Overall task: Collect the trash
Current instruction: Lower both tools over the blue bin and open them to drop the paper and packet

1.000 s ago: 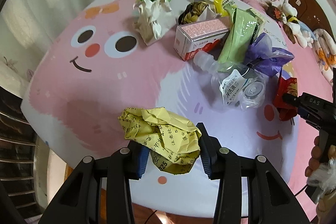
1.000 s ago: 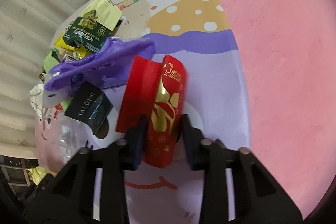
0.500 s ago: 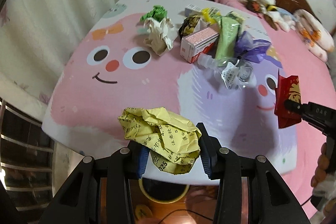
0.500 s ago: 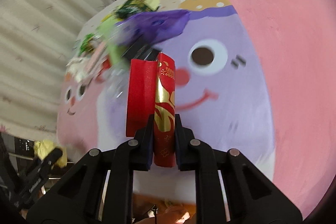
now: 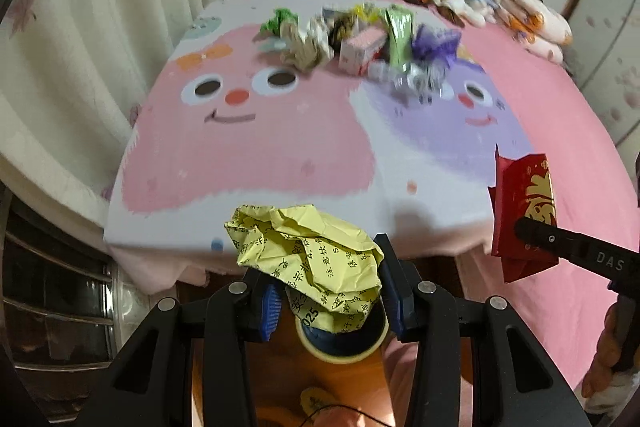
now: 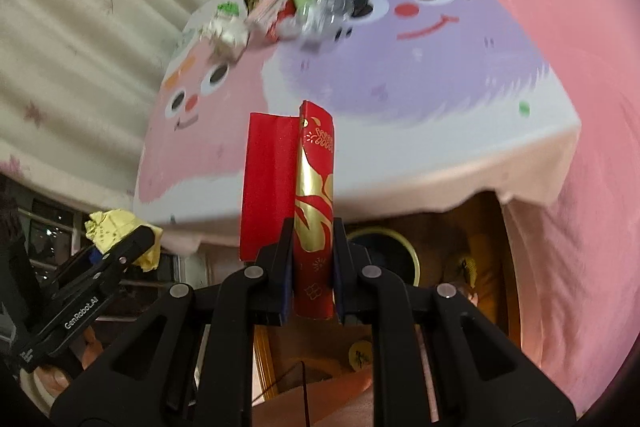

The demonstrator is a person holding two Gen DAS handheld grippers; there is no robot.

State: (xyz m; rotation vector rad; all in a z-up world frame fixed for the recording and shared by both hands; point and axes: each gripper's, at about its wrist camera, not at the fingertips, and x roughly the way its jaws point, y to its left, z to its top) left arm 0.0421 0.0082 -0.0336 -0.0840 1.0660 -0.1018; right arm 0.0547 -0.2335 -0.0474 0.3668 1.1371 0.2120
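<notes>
1. My left tool (image 5: 326, 291) is clamped on a crumpled yellow printed paper (image 5: 308, 267), held off the foot of the bed, above a round yellow-rimmed bin (image 5: 344, 343) on the floor.
2. My right tool (image 6: 310, 271) is clamped on a red and gold envelope (image 6: 314, 211), standing upright between its fingers, also off the foot of the bed; the same bin shows just behind it.
3. Beyond both tools lies the bed (image 5: 248, 155), its sheet printed with pink and purple cartoon faces.
4. A blurred heap of remaining trash (image 5: 360, 39) sits on the far part of the sheet: wrappers, a small pink box, a purple bag.
</notes>
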